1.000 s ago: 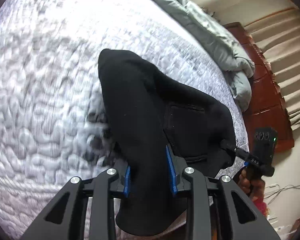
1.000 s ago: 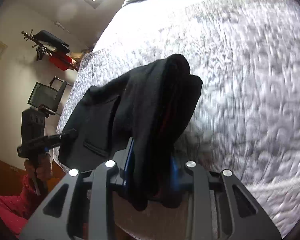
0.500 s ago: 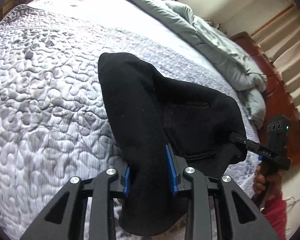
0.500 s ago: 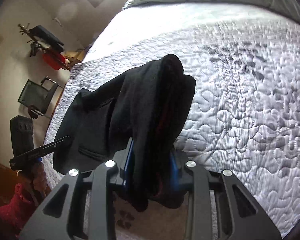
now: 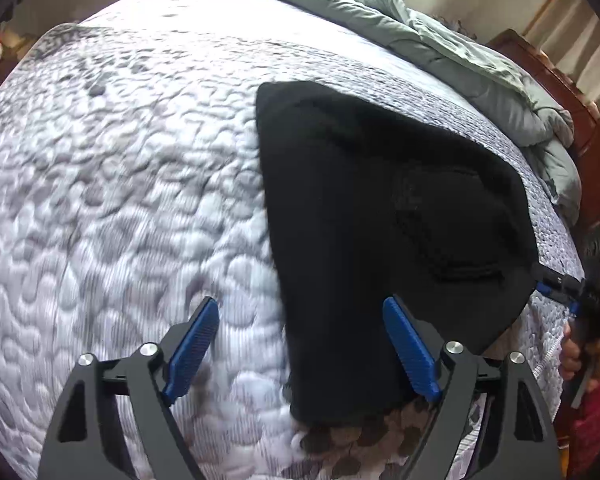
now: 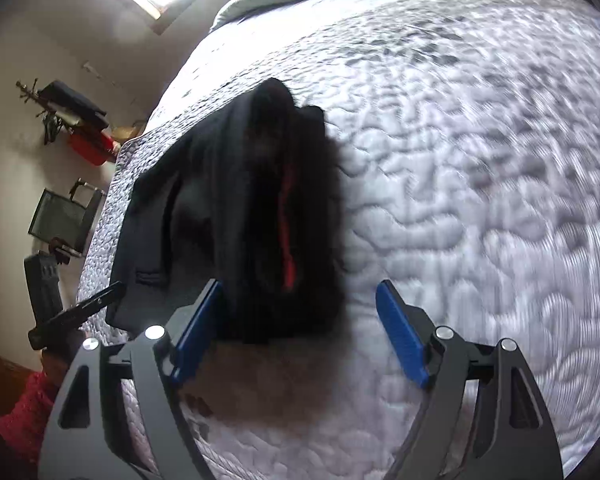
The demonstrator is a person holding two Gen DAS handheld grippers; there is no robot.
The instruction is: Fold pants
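Observation:
The black pants (image 5: 364, 216) lie folded on the quilted white-grey bedspread (image 5: 120, 200). In the right wrist view the pants (image 6: 240, 220) show a red inner strip. My left gripper (image 5: 300, 344) is open, its blue pads wide apart, with the near end of the pants lying between them by the right pad. My right gripper (image 6: 300, 328) is open too, the pants' end just beyond it near the left pad. Each gripper shows small at the other view's edge.
A grey-green duvet (image 5: 440, 44) is bunched along the far side of the bed by a dark wooden headboard (image 5: 580, 120). In the right wrist view a wall rack with dark and red items (image 6: 76, 120) and a black chair (image 6: 60, 224) stand left of the bed.
Both grippers were shut on the pants' folded ends; both have now opened and let go, and the pants rest on the bed.

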